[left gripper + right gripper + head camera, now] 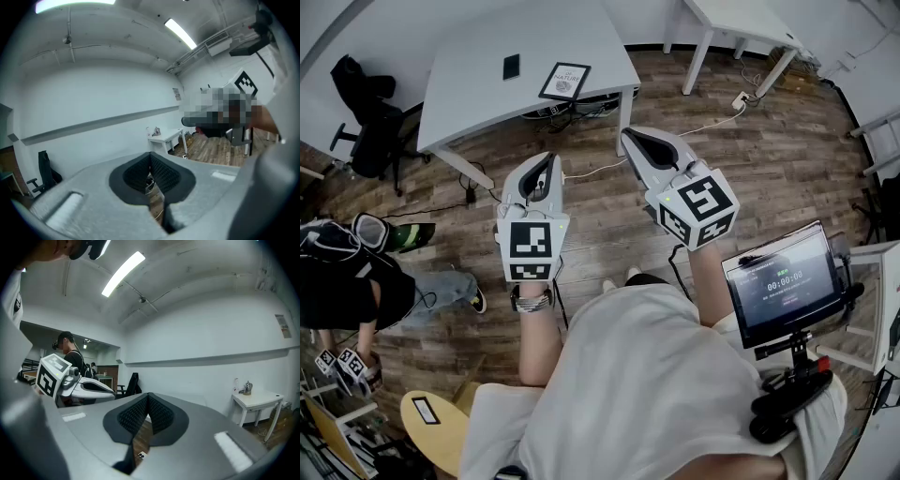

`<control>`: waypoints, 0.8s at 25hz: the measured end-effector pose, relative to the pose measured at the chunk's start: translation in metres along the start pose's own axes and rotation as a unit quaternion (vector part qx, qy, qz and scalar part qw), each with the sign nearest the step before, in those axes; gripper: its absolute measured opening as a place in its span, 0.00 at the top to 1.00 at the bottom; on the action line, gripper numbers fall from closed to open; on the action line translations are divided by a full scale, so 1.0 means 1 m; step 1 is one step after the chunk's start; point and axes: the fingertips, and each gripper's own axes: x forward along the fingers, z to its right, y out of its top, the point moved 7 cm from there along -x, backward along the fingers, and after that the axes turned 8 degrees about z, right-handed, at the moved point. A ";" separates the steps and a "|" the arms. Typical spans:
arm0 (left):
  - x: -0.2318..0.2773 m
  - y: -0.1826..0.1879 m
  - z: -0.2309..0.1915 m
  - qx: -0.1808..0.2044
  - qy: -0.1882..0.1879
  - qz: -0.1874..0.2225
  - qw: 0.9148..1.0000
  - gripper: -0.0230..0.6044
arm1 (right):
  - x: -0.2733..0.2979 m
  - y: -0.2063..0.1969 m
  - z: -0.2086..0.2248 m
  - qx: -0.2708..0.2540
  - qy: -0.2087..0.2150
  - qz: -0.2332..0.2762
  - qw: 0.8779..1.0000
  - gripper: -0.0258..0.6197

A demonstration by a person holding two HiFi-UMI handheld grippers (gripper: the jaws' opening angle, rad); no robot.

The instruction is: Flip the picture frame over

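The picture frame (pixel 565 81), black-edged with a white printed sheet, lies flat near the front edge of the grey table (pixel 469 75), beside a black phone (pixel 512 66). Both grippers are held in the air over the wooden floor, well short of the table. My left gripper (pixel 547 161) is shut and empty, pointing toward the table's front. My right gripper (pixel 628 137) is beside it, its pads meeting at the tip with nothing between them. In the left gripper view the jaws (pixel 151 161) are closed; in the right gripper view the jaws (pixel 147 400) are closed too. The frame shows in neither gripper view.
A second white table (pixel 741 19) stands at the back right, with a power strip (pixel 738 98) on the floor near it. An office chair with a dark jacket (pixel 361 112) is left of the grey table. Another person (pixel 347 272) stands at the left. A screen on a mount (pixel 783 281) sits at my right.
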 end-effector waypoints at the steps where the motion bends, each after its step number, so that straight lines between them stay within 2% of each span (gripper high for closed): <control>1: 0.001 0.000 0.000 0.001 -0.001 0.000 1.000 0.96 | 0.000 0.001 0.000 0.004 0.001 0.004 1.000 0.96; 8: 0.002 0.001 -0.003 0.004 0.001 -0.002 1.000 0.96 | 0.003 0.008 -0.001 0.017 0.008 0.023 1.000 0.96; 15: 0.002 -0.010 0.004 0.010 -0.007 -0.016 1.000 0.96 | -0.003 0.000 0.001 0.027 -0.002 0.018 0.999 0.96; 20: 0.013 -0.021 -0.007 0.004 -0.012 -0.019 1.000 0.96 | 0.009 -0.009 0.005 0.027 -0.006 0.011 1.000 0.96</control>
